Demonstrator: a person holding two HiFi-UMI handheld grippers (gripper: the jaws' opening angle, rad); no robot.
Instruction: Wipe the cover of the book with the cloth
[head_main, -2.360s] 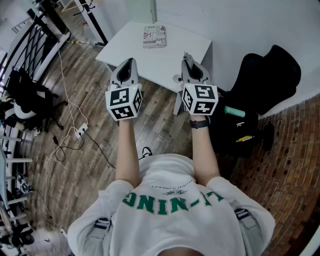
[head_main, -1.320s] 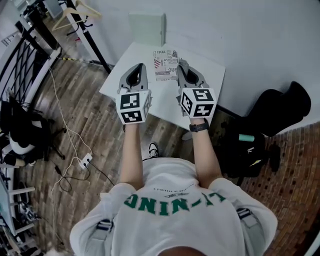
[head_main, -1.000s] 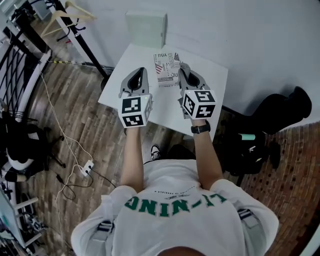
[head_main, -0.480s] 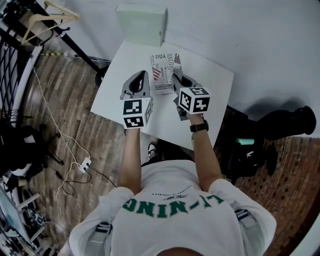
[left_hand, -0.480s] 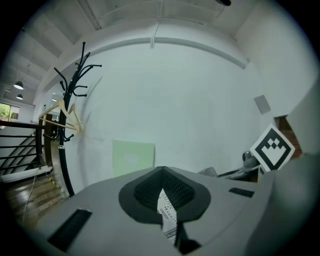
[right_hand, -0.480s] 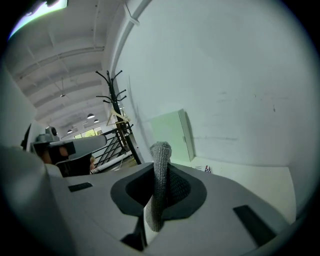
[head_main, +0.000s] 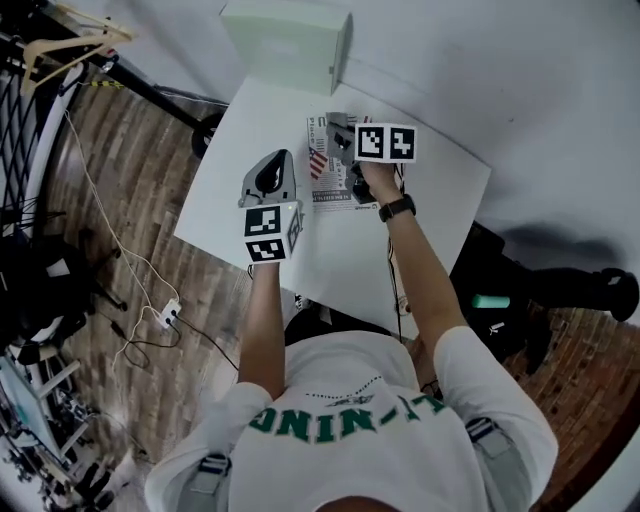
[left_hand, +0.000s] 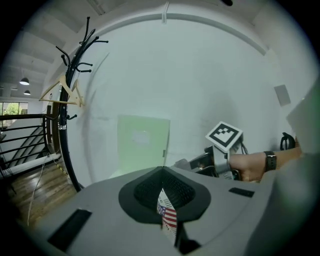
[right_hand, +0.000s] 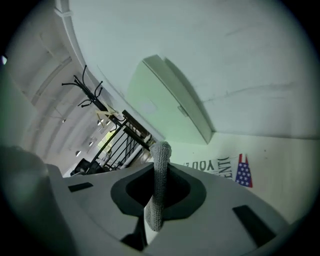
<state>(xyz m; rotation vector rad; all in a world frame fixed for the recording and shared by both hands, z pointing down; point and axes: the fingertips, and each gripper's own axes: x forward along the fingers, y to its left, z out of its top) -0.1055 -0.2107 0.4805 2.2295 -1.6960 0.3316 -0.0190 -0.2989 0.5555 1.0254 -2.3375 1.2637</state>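
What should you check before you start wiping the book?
1. Cloth gripped: ok. The right gripper is shut on it and one end sticks out past the jaws.
2. Right gripper over the book: ok.
3. Cloth touching the cover: cannot tell.
4. Book lying flat on the table: ok.
5. Left gripper steadying the book: cannot tell. It sits beside the book's left edge with its jaws together.
6. Box out of the way: ok. It stands behind the book, apart from it.
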